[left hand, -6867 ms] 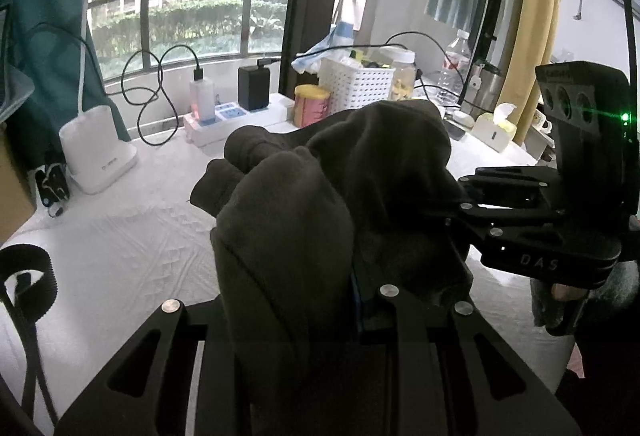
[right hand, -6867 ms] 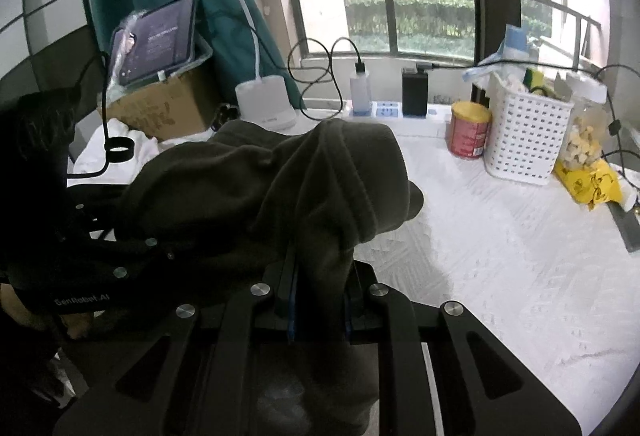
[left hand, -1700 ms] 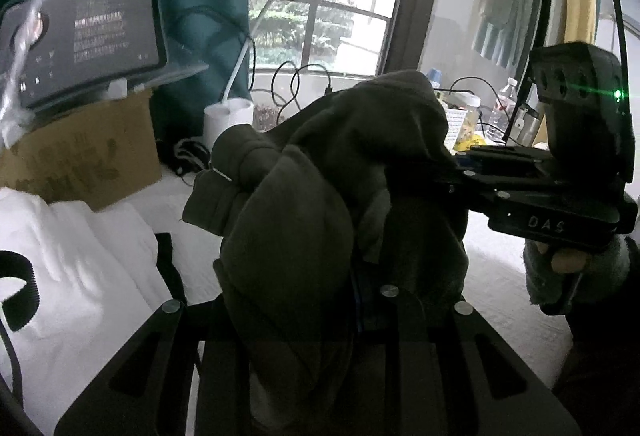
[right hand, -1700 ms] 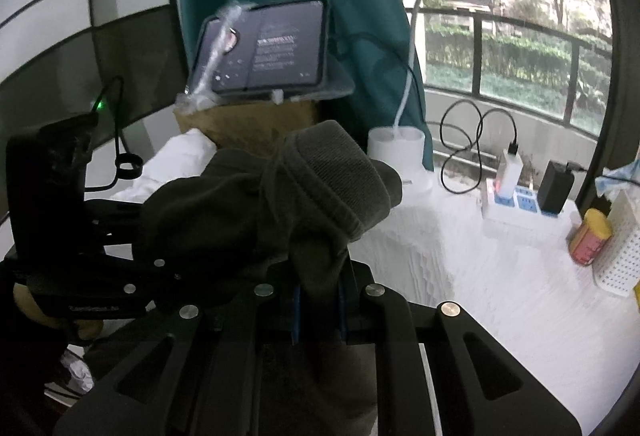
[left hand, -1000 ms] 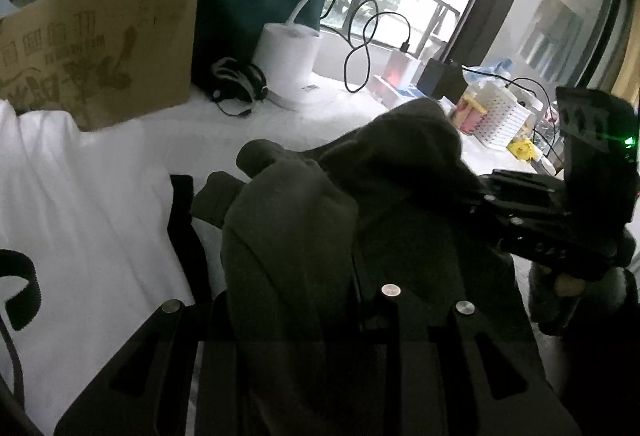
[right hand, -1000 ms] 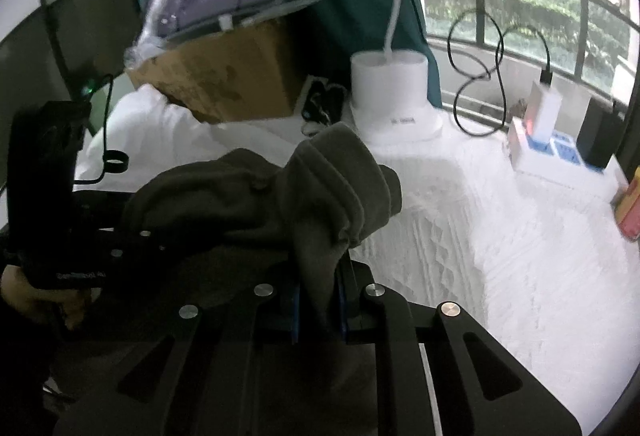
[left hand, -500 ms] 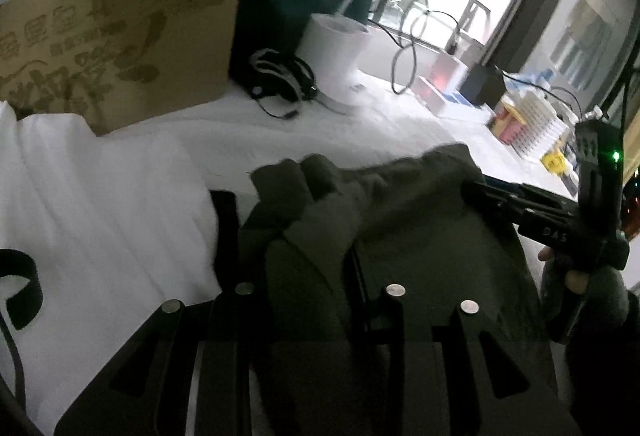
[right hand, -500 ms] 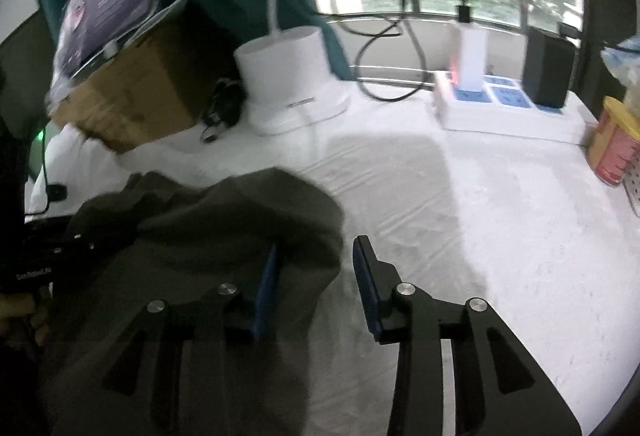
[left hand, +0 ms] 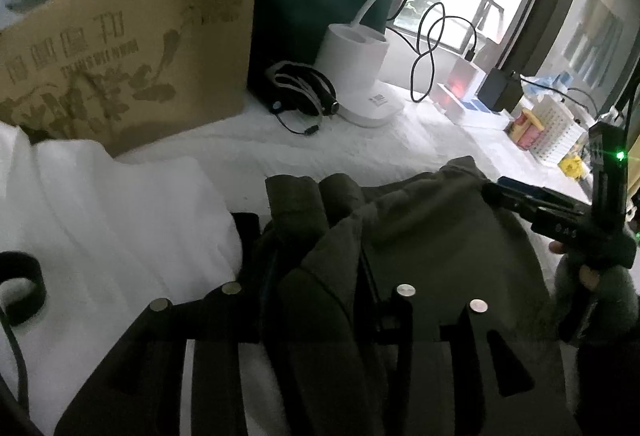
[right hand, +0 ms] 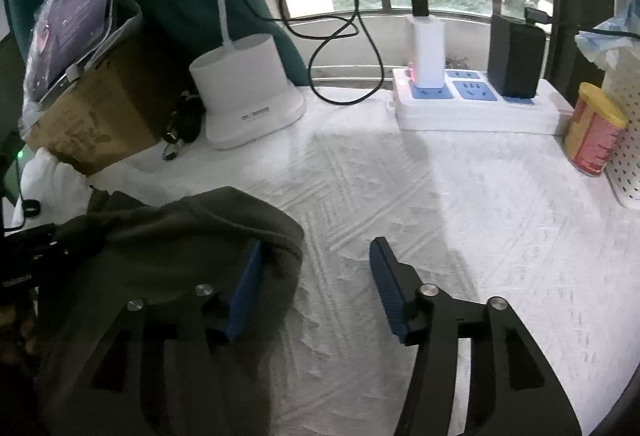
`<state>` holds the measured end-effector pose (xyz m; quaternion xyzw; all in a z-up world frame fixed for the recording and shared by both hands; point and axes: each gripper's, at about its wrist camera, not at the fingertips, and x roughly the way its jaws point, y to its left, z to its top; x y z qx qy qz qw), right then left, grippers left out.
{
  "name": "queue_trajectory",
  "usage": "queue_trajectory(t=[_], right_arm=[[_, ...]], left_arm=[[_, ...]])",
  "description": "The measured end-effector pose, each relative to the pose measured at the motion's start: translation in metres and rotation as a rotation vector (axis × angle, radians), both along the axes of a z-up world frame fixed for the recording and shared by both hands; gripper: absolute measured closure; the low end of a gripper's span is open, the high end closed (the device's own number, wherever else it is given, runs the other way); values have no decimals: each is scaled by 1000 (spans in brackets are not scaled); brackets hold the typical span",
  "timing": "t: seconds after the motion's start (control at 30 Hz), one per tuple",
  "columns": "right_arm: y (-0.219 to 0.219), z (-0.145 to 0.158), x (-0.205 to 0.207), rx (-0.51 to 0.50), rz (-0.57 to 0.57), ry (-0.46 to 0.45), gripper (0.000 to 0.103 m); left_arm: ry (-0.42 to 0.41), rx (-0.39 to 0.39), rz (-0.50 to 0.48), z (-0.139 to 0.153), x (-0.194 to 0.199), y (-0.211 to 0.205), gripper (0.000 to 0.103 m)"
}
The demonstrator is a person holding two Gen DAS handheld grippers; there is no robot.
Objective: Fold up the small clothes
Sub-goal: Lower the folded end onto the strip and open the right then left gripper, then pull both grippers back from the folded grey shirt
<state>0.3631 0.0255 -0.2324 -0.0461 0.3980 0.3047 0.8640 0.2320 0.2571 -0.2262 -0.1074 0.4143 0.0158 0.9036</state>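
Note:
A dark olive fleece garment (left hand: pixel 440 236) lies spread on the white table cloth (right hand: pixel 400 196), next to a white folded cloth (left hand: pixel 100 216). My left gripper (left hand: pixel 310 240) has a bunched fold of the garment between its jaws. The jaws are opening, and a dark slit shows beside the left pad. My right gripper (right hand: pixel 316 248) is opening wide, with only bare cloth between its blue pads (right hand: pixel 384 276). The garment's (right hand: pixel 160 236) edge rests against and over its left finger. In the left wrist view the right gripper (left hand: pixel 520 200) sits at the garment's right corner, held by a hand (left hand: pixel 588 276).
A cardboard box (left hand: pixel 120 56) with a tablet (right hand: pixel 76 20) on it stands at the back left. Beside it are black headphones (left hand: pixel 300 92) and a white lamp base (right hand: pixel 248 84). A power strip (right hand: pixel 476 104), a red can (right hand: pixel 592 132) and a white basket (right hand: pixel 624 140) line the back right.
The garment, held up by both grippers earlier, has come down flat onto the table. The right gripper has let go and spread wide. The left jaws have loosened around the fold.

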Motion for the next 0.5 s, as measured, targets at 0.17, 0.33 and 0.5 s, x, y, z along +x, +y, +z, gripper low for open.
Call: queue_trajectory(t=[0.17, 0.33, 0.5], right_arm=[[-13, 2, 0, -20, -40, -20, 34], [-30, 6, -3, -2, -49, -14, 34], [-36, 16, -15, 6, -45, -26, 34]], left_arm=[[5, 55, 10, 3, -3, -2, 67], [0, 208, 24, 11, -10, -14, 55], [-9, 226, 36, 17, -22, -21, 35]])
